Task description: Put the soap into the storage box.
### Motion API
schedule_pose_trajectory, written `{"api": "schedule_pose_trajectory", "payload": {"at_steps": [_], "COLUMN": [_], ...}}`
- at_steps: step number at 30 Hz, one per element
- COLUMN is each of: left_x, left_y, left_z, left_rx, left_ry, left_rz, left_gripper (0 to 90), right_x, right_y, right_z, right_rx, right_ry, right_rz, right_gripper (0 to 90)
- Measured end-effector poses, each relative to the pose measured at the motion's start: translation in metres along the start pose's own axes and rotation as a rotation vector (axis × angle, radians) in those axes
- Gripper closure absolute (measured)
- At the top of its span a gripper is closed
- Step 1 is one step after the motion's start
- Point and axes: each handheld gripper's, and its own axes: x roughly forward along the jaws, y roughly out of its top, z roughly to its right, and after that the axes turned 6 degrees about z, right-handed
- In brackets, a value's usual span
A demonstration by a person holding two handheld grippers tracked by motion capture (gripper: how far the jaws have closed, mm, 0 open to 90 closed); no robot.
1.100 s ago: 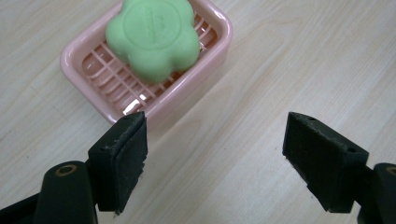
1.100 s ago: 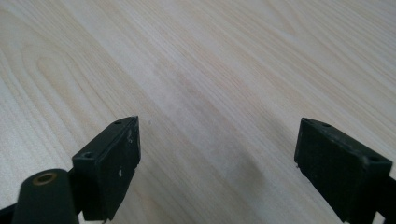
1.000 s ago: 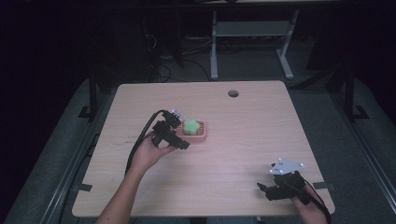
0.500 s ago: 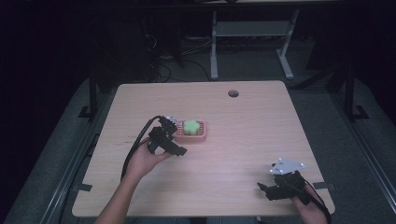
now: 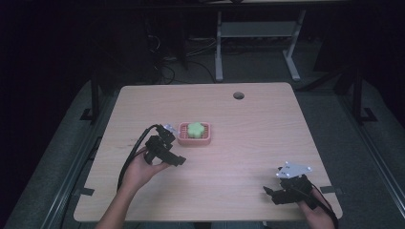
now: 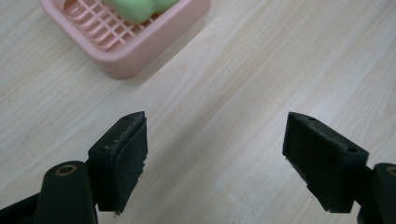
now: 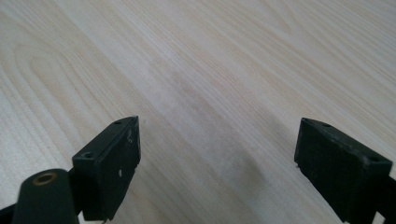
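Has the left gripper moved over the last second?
Yes. The left gripper has drawn back from the pink soap dish, toward the table's near edge; the dish stayed put.

Dim lab: bare desk (image 5: pixel 248 119), floor cables (image 5: pixel 165 71)

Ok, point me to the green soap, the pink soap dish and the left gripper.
green soap (image 5: pixel 195 129), high view, middle of its top.
pink soap dish (image 6: pixel 135 49), left gripper view, its near side wall.
left gripper (image 5: pixel 180 161), high view, between its fingertips.
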Motion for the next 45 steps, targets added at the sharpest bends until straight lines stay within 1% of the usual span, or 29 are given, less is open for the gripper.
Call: {"api": "schedule_pose_trajectory", "payload": {"at_steps": [3,4,6,7,14,19,20,21,24,27,28,30,34,35,37,38,39,40,41,45], "left_x": [-0.001,-0.001,-0.002,-0.002,-0.007,-0.009,-0.010,-0.011,-0.012,-0.014,-0.014,-0.014,-0.016,-0.017,-0.018,-0.018,-0.018,-0.018,-0.018,-0.018], "left_y": [-0.006,-0.006,-0.011,-0.013,-0.024,-0.033,-0.034,-0.036,-0.042,-0.047,-0.049,-0.052,-0.059,-0.061,-0.064,-0.066,-0.067,-0.069,-0.072,-0.078], "left_z": [0.001,0.001,0.001,0.002,0.002,0.002,0.002,0.002,0.001,0.000,0.001,0.002,0.004,0.004,0.006,0.006,0.007,0.007,0.008,0.010], "left_rx": [-0.006,-0.006,0.001,-0.007,-0.006,-0.017,-0.025,-0.020,-0.037,-0.039,-0.049,-0.052,-0.049,-0.042,-0.045,-0.033,-0.043,-0.038,-0.046,-0.049], "left_ry": [-0.001,-0.001,0.002,0.003,0.006,0.016,0.016,0.015,0.018,0.018,0.020,0.023,0.031,0.035,0.042,0.046,0.049,0.045,0.049,0.048], "left_rz": [0.001,0.001,0.000,0.004,0.006,0.017,0.021,0.016,0.032,0.036,0.044,0.042,0.041,0.036,0.040,0.041,0.040,0.042,0.049,0.047], "left_gripper": [22.0,22.0,22.0,22.0,21.8,21.8,21.8,21.8,21.8,21.8,21.8,21.8,21.8,21.7,21.8,21.8,21.8,21.8,21.8,21.8], "right_x": [0.000,0.000,0.000,0.001,0.001,0.001,0.001,0.001,0.001,0.001,0.001,0.001,0.001,0.001,0.001,0.002,0.002,0.002,0.002,0.002], "right_y": [0.000,0.000,0.000,0.000,0.000,0.000,0.000,0.000,0.000,0.000,0.000,0.000,0.000,0.000,0.000,0.000,0.000,0.000,0.000,0.000], "right_z": [-0.001,-0.001,-0.001,-0.001,-0.001,-0.001,-0.001,-0.001,-0.001,-0.001,-0.001,-0.001,-0.001,-0.001,-0.001,-0.001,-0.001,-0.001,-0.001,-0.001], "right_rx": [0.001,0.000,-0.005,-0.003,-0.002,-0.004,-0.005,-0.006,-0.005,-0.005,-0.005,-0.004,-0.006,-0.006,-0.007,-0.007,-0.007,-0.005,-0.007,-0.004], "right_ry": [0.000,0.001,-0.002,-0.001,-0.003,-0.005,-0.005,-0.005,-0.005,-0.003,-0.003,-0.003,-0.003,-0.003,-0.003,-0.002,-0.002,-0.002,-0.003,-0.003], "right_rz": [-0.002,-0.003,-0.003,-0.004,-0.003,-0.004,-0.004,-0.004,-0.005,-0.004,-0.004,-0.004,-0.006,-0.006,-0.007,-0.008,-0.009,-0.008,-0.008,-0.007], "right_gripper": [13.9,13.9,13.9,13.9,13.9,13.8,13.8,13.8,13.9,13.9,13.9,13.9,13.9,13.9,13.9,13.9,13.9,13.8,13.9,13.9]}}
